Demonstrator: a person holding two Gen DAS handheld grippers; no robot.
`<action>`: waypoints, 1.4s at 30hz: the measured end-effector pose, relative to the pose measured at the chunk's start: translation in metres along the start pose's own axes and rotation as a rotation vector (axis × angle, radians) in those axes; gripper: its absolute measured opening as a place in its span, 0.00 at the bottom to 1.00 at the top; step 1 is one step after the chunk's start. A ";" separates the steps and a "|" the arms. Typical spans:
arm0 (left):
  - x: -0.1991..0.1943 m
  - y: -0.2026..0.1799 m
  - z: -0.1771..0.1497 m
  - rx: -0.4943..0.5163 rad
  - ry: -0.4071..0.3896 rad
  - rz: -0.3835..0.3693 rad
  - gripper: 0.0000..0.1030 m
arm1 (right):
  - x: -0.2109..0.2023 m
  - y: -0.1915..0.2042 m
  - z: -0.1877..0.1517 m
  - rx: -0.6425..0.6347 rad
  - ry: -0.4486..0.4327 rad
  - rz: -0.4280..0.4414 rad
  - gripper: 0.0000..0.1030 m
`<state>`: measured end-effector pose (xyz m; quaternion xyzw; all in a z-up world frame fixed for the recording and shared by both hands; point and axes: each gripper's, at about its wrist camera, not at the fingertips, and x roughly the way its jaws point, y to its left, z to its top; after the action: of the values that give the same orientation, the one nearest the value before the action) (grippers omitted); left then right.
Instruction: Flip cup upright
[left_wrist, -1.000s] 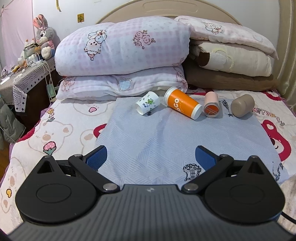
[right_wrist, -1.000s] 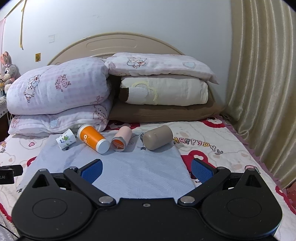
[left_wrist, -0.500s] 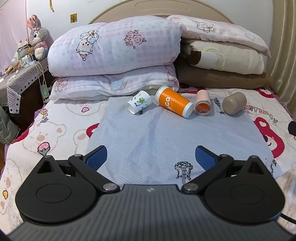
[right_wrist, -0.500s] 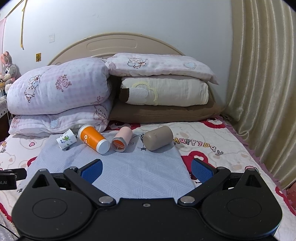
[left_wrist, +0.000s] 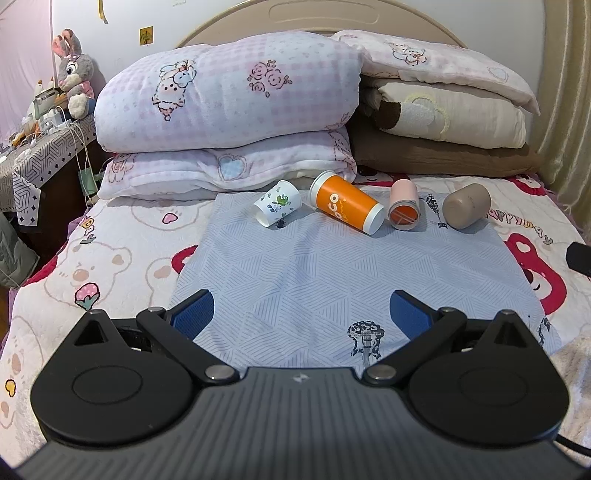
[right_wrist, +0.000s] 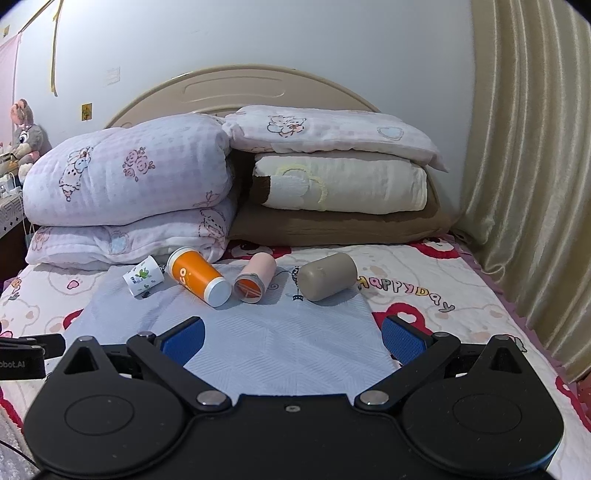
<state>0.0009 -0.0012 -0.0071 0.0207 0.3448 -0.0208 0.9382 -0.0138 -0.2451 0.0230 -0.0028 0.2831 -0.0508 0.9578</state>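
Several cups lie on their sides in a row on a light blue cloth (left_wrist: 332, 273) on the bed: a small white printed paper cup (left_wrist: 277, 208), an orange cup (left_wrist: 347, 208), a pink cup (left_wrist: 403, 209) with its orange inside facing me, and a taupe cup (left_wrist: 466, 206). They also show in the right wrist view: white cup (right_wrist: 144, 280), orange cup (right_wrist: 198, 281), pink cup (right_wrist: 255, 282), taupe cup (right_wrist: 327, 276). My left gripper (left_wrist: 301, 314) is open and empty, well short of the cups. My right gripper (right_wrist: 291, 338) is open and empty, also short of them.
Stacked pillows (left_wrist: 229, 96) and folded blankets (left_wrist: 450, 122) lie right behind the cups against the headboard. A side table with a plush rabbit (left_wrist: 72, 70) stands at the left. A curtain (right_wrist: 524, 184) hangs at the right. The bed sheet (left_wrist: 110, 258) surrounds the cloth.
The left wrist view has swung slightly, so the cups sit a little further left and nearer. The right gripper has barely moved. Both grippers stay open.
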 end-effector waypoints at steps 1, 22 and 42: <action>0.000 0.000 0.000 0.000 0.002 0.001 1.00 | 0.000 0.001 0.000 -0.001 0.001 0.000 1.00; 0.023 0.003 0.016 -0.011 0.068 -0.022 1.00 | 0.014 -0.001 0.002 0.000 0.041 0.038 1.00; 0.168 -0.020 0.139 -0.018 0.086 -0.327 1.00 | 0.159 -0.024 0.089 0.055 0.211 0.295 1.00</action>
<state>0.2178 -0.0330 -0.0103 -0.0431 0.3838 -0.1692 0.9068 0.1650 -0.2872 0.0120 0.0703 0.3780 0.0826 0.9194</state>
